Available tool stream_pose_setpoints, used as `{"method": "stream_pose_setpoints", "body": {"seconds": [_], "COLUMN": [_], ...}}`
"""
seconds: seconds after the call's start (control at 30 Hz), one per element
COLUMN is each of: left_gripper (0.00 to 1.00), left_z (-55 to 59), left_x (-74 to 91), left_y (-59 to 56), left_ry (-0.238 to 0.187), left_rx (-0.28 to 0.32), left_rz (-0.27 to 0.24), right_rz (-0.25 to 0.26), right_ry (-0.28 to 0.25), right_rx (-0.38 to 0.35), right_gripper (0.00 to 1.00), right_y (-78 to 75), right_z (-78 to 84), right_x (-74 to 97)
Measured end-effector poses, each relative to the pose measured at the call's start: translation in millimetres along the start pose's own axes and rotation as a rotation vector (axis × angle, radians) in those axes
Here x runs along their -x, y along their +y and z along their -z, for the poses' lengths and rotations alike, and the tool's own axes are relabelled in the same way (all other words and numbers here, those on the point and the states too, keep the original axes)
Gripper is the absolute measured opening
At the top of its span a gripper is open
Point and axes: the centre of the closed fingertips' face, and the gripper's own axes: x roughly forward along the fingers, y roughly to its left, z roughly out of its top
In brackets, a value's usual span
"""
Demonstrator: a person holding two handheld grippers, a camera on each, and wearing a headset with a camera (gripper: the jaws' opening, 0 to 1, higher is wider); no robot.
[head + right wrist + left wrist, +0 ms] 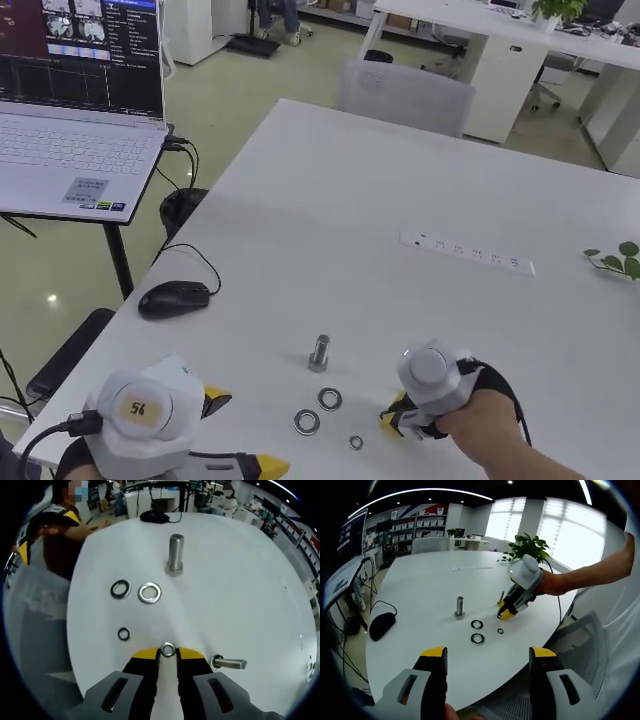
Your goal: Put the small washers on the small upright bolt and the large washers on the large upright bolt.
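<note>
The large bolt [320,352] stands upright on the white table [330,210]. Two large washers [330,399] [307,422] and one small washer [356,442] lie flat in front of it. My right gripper [393,421] is just right of them, tips down near the table; in its own view the right gripper [168,656] is shut on a small washer [168,650]. The small bolt [228,663] sits close to the right of its jaws and stands upright as the small bolt [501,597] beside that gripper. My left gripper [487,662] is open and holds nothing, short of the washers.
A black mouse [174,298] with its cable lies at the table's left edge. A white power strip [466,253] lies further back. Plant leaves [615,260] reach in at the right. A laptop [70,120] sits on a stand to the left, a grey chair [405,95] behind the table.
</note>
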Motion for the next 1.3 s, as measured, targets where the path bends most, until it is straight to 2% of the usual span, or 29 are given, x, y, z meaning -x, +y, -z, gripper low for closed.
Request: {"method": "stream_pose_setpoints", "body": {"seconds": [0.2, 0.43, 0.67, 0.97, 1.3], "left_gripper": [0.65, 0.65, 0.65, 0.65, 0.65], "left_z": [-0.6, -0.3, 0.3, -1.9, 0.1], "left_x": [-1.0, 0.1, 0.8, -2.1, -1.0], "left_y": [-1.9, 1.4, 2.0, -1.0, -2.6], "left_ry": [0.002, 0.002, 0.002, -0.001, 0.005], "left_rx": [-0.004, -0.004, 0.001, -0.004, -0.008], "left_rz": [0.003, -0.002, -0.003, 0.006, 0.009], "right_rz": [0.014, 0.013, 0.027, 0.052, 0.113], "right_ry": [-0.008, -0.049, -0.094, -0.112, -0.144], "right_rx": [-0.013, -0.073, -0.119, -0.175, -0.203], "right_gripper": [0.14, 0.14, 0.14, 0.14, 0.14], "right_y": [0.2, 2.9, 3.7, -4.2, -19.5], "right_z": [0.5, 3.4, 4.5, 20.5, 26.1], "right_x": [0.6, 3.5, 14.8, 26.6, 52.2]}}
